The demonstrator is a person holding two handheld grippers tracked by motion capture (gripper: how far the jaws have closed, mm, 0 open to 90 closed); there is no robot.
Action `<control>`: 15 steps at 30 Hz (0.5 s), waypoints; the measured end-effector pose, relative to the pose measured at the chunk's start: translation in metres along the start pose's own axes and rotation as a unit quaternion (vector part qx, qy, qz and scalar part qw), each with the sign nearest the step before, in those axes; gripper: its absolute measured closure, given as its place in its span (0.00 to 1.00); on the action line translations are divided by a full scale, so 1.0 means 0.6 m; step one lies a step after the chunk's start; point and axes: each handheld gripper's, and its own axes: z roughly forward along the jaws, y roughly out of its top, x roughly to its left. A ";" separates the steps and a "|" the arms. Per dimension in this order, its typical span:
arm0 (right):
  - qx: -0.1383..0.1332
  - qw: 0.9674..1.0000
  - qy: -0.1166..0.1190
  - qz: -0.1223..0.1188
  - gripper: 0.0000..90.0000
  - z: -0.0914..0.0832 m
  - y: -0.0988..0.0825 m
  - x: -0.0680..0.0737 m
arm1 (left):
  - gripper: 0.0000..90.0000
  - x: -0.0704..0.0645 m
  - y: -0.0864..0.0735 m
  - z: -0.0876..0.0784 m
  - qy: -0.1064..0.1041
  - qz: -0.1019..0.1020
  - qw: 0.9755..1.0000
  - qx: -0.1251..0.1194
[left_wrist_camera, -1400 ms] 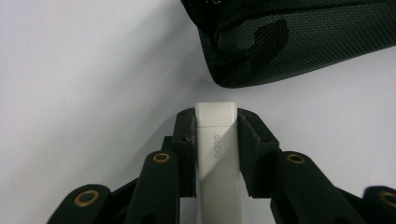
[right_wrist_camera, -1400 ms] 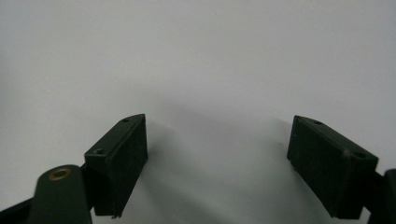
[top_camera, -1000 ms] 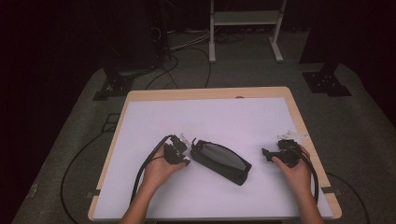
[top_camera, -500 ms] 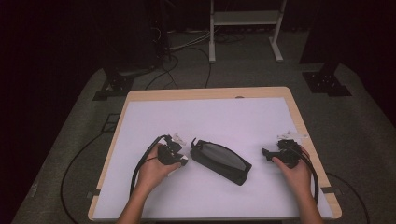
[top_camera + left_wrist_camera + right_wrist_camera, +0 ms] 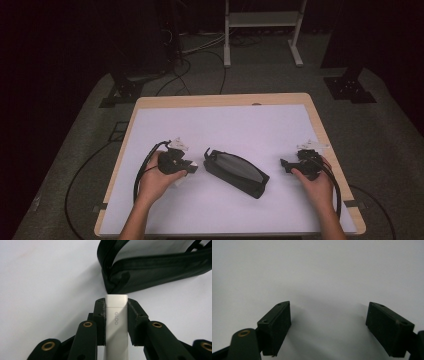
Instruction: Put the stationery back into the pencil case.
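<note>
- A person sits at a table [image 5: 220,107] covered with a white sheet, holding a two-jaw gripper in each hand.
- The left gripper [image 5: 116,312] is clamped on a white glue stick [image 5: 116,322], one pad against each long side. The stick points forward out of the jaws, its flat end towards the pouch, which suits sliding it in end first.
- In the high view the left gripper [image 5: 186,167] hangs just beside the near-left end of the pouch, apart from it.
- A black zip pouch [image 5: 236,171] lies at the middle of the table, set on a slant from left-far to right-near. Its zip [image 5: 140,265] gapes at the end facing the stick, so the mouth is ready to receive it.
- The right gripper [image 5: 286,164] waits near the table's right edge, well apart from the pouch. Its jaws stand wide with nothing between them, over bare white sheet, as the right gripper view [image 5: 328,327] shows.
- Judgement: the step in hand is carrying the glue stick to the pouch mouth. The free gripper may be needed to steady the pouch or hold its lip up, since soft fabric could fold shut under the stick.
</note>
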 end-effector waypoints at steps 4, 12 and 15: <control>0.000 1.000 0.000 0.000 0.21 0.000 0.000 0.000 | 0.79 -0.002 0.004 -0.010 -0.012 0.000 0.999 -0.030; 0.000 1.000 0.000 0.000 0.21 0.000 0.000 0.000 | 0.79 -0.009 0.015 -0.025 -0.036 0.008 0.996 -0.085; 0.000 1.000 0.000 0.000 0.21 0.000 0.000 0.000 | 0.79 -0.012 0.021 -0.030 -0.048 0.015 0.994 -0.099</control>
